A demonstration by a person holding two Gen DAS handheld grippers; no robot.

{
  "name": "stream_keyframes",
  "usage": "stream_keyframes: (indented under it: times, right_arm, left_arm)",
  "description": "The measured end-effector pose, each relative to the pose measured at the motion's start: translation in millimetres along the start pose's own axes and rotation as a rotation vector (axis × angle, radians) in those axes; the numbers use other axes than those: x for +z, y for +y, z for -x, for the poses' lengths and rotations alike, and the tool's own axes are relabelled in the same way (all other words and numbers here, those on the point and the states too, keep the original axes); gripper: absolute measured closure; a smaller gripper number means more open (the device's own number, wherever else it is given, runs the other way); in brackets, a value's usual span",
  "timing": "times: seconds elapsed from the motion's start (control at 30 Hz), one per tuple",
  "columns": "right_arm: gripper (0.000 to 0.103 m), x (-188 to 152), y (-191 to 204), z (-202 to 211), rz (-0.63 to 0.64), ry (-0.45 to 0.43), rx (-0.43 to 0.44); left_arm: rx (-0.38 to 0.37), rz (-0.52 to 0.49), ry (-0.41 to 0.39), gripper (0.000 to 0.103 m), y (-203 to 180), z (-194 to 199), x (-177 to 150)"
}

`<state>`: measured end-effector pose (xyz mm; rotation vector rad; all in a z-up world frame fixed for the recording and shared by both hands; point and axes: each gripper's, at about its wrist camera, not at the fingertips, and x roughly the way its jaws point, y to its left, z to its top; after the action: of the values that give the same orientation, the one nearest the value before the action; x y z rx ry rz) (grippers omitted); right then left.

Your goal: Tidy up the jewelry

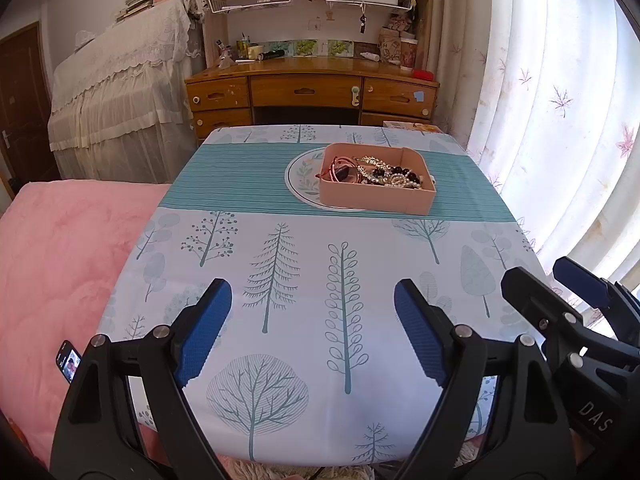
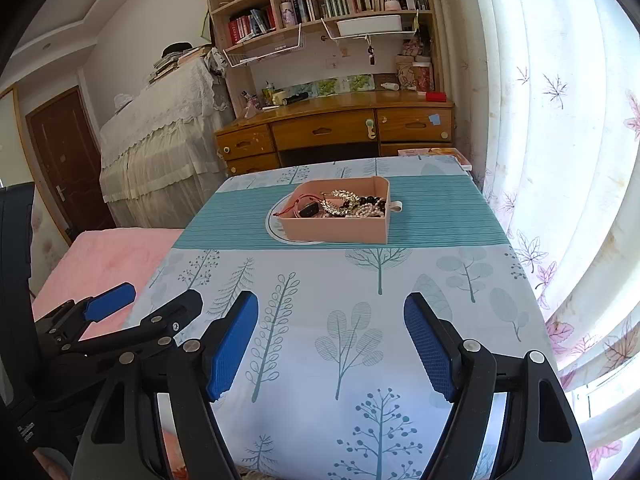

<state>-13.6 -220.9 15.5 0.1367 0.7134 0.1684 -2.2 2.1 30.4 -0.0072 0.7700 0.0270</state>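
Observation:
A pink tray (image 1: 374, 202) (image 2: 334, 233) stands on a round plate (image 1: 298, 182) (image 2: 274, 226) far across the table. In it lies a tangle of jewelry (image 1: 380, 172) (image 2: 346, 204): a pearl string, dark beads, a gold leaf piece and a red cord. My left gripper (image 1: 313, 304) hovers open over the near part of the table, nothing between its blue pads. My right gripper (image 2: 331, 318) is open beside it, also empty, and shows in the left wrist view (image 1: 560, 280) at the right edge. The left gripper (image 2: 156, 296) appears at the right wrist view's lower left.
The table wears a tree-print cloth (image 1: 320, 280) with a teal stripe. A pink blanket (image 1: 60, 248) lies to the left, curtains (image 1: 560, 100) hang to the right. A wooden desk (image 1: 312, 92) with shelves stands behind. A small phone (image 1: 68, 360) lies on the blanket.

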Motion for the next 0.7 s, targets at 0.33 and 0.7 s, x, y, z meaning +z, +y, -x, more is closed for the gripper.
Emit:
stream_keyframes:
  times: [0.33, 0.7]
  right_arm:
    - [0.026, -0.2, 0.4, 0.1, 0.001, -0.001, -0.002]
    - [0.026, 0.0, 0.0, -0.1, 0.0, 0.0, -0.001]
  left_arm:
    - [-0.003, 0.0, 0.011, 0.021, 2.7, -5.8, -3.8]
    - [-0.002, -0.002, 0.016, 0.021, 4.0, -7.5, -6.1]
